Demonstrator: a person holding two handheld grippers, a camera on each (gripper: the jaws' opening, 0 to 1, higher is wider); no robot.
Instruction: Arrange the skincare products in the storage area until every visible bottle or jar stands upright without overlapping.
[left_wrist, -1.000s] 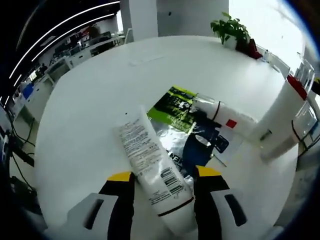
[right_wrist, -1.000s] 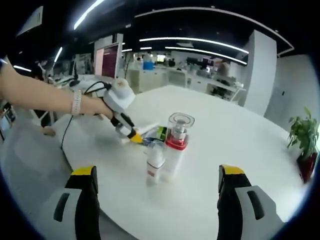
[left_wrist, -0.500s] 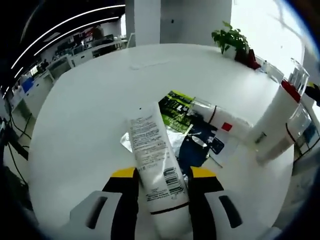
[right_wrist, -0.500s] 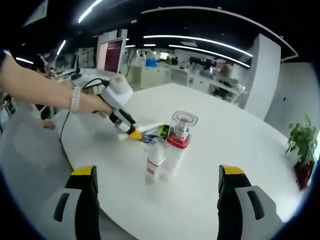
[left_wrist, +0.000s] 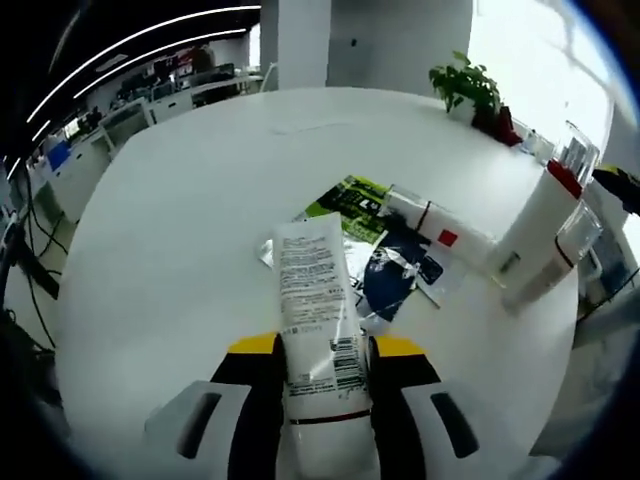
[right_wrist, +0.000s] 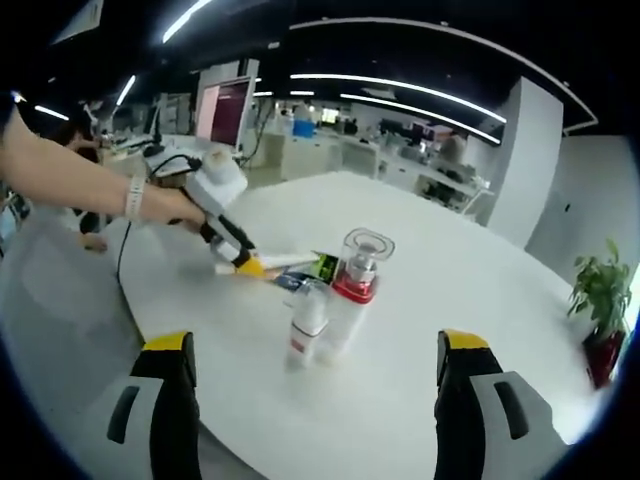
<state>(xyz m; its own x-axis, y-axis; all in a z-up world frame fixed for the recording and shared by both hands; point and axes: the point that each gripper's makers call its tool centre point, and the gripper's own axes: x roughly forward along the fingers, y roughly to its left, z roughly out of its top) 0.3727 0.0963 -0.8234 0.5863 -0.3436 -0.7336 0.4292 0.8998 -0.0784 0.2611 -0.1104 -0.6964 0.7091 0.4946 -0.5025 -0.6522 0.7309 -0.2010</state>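
Your left tongs (left_wrist: 322, 352) grasp the soft white printed plastic tube (left_wrist: 317, 300) near its cap end; right tongs (right_wrist: 312, 362) released.

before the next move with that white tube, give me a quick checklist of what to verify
1. Left gripper shut on the white printed squeeze tube: ok.
2. Tube upright: not ok, it lies along the jaws.
3. Tall white bottle with red collar and clear cap upright: ok.
4. Small white bottle with clear cap upright: ok.
5. Flat sachets, green and dark blue, out of the way: not ok, overlapping on the white round table.
6. Right gripper free: ok, open, holding nothing.
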